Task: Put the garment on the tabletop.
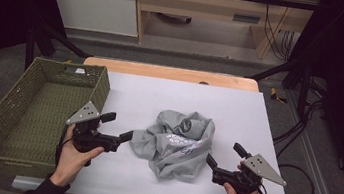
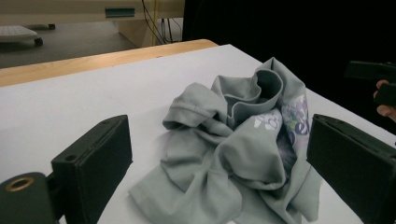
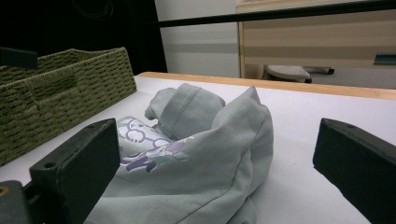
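Observation:
A crumpled grey shirt (image 1: 176, 143) with a purple and white print lies in a heap at the middle of the white table (image 1: 160, 95). My left gripper (image 1: 116, 126) is open at the heap's left edge, its jaws wide apart and nothing between them; the shirt (image 2: 233, 149) lies just beyond them. On the heap's right, my right gripper (image 1: 227, 155) also stands open and holds nothing, pointing at the shirt (image 3: 196, 158) from close by.
A green woven basket (image 1: 5, 120) stands at the table's left edge, next to my left hand, and looks to have nothing in it. Its side (image 3: 56, 102) rises beyond the shirt in the right gripper view. Bare table surface lies behind the heap.

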